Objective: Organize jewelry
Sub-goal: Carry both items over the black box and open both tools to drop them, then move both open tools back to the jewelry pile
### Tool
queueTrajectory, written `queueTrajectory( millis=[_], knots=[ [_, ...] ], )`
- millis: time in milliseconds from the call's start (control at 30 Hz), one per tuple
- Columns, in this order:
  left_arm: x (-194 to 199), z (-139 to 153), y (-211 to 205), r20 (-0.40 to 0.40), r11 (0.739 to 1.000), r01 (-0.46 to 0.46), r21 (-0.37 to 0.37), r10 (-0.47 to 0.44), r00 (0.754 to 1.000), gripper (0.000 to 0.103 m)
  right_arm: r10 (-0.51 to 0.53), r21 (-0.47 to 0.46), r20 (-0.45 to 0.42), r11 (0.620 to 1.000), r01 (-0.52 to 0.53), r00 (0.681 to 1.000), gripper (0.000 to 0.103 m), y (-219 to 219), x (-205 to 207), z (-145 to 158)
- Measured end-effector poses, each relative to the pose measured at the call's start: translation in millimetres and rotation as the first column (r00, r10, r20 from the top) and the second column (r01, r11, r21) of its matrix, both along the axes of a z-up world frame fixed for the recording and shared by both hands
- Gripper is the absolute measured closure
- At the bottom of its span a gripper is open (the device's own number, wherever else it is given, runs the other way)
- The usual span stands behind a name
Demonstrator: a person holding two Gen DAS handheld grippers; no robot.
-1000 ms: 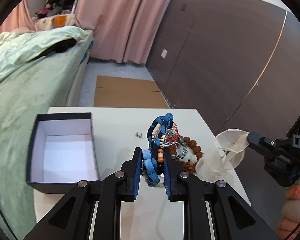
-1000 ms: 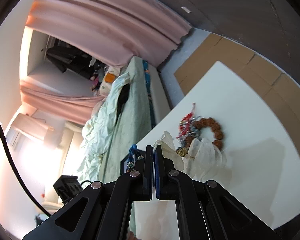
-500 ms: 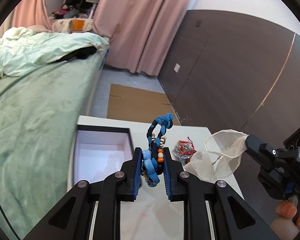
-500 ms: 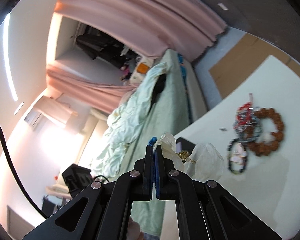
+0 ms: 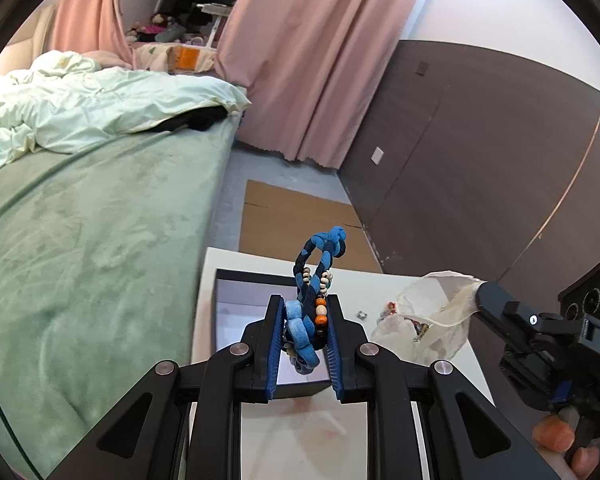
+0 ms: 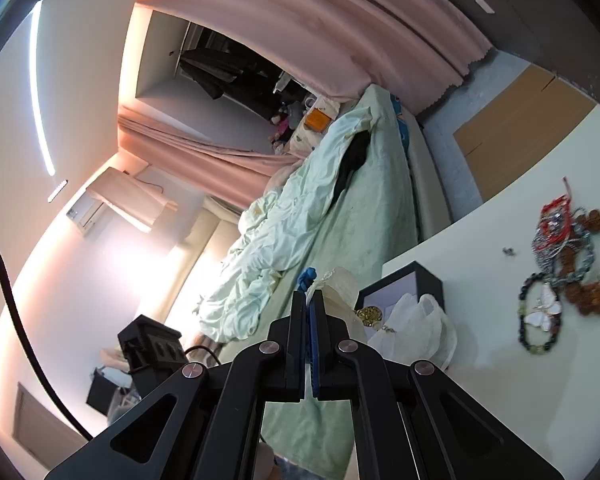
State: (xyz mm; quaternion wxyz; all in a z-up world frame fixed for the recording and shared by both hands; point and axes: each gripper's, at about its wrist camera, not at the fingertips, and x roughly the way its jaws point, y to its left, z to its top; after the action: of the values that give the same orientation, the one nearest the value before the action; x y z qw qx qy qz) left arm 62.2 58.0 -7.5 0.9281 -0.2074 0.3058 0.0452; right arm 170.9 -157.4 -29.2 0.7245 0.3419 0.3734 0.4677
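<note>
Both grippers rose off white table (image 5: 300, 440) by bed (image 5: 80, 240): L (image 5: 303, 334) clamps braided bracelet (image 5: 316, 280), R (image 6: 310, 320) pinches pouch (image 6: 416, 332).

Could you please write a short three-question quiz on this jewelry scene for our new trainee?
1. True or false: the left gripper holds a blue braided bracelet.
2. What does the right gripper pinch? A) sheer pouch B) butterfly bracelet C) box
3. Fill in: the held bracelet hangs above the open ____.

Key: 1 true. 2 A, the sheer pouch; the butterfly bracelet lies on the table. 3 box.
</note>
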Motion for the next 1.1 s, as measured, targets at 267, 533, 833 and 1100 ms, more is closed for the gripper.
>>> queueTrajectory(
  millis=[267, 533, 833, 1100],
  knots=[
    [1, -2, 17, -0.007, 0.999, -0.042, -0.022, 0.042, 0.999, 0.082, 0.054, -0.012, 0.006, 0.998, -0.054, 0.999, 0.1, 36, 3, -9],
    [12, -13, 24, -0.054, 0.998, -0.06, -0.027, 0.058, 0.997, 0.082, 0.023, -0.159, -0.128, 0.986, -0.043, 0.991, 0.051, 44, 16, -44],
    [35, -30, 13, -0.145, 0.998, -0.014, -0.058, 0.006, 0.989, 0.071, -0.016, -0.2, -0.098, 0.98, -0.003, 0.995, 0.051, 10, 16, -29],
    [29, -25, 7, -0.099, 0.996, -0.037, -0.083, 0.029, 0.995, 0.021, -0.142, -0.232, -0.074, 0.965, 0.122, 0.987, 0.051, -59, 18, -16]
  ],
)
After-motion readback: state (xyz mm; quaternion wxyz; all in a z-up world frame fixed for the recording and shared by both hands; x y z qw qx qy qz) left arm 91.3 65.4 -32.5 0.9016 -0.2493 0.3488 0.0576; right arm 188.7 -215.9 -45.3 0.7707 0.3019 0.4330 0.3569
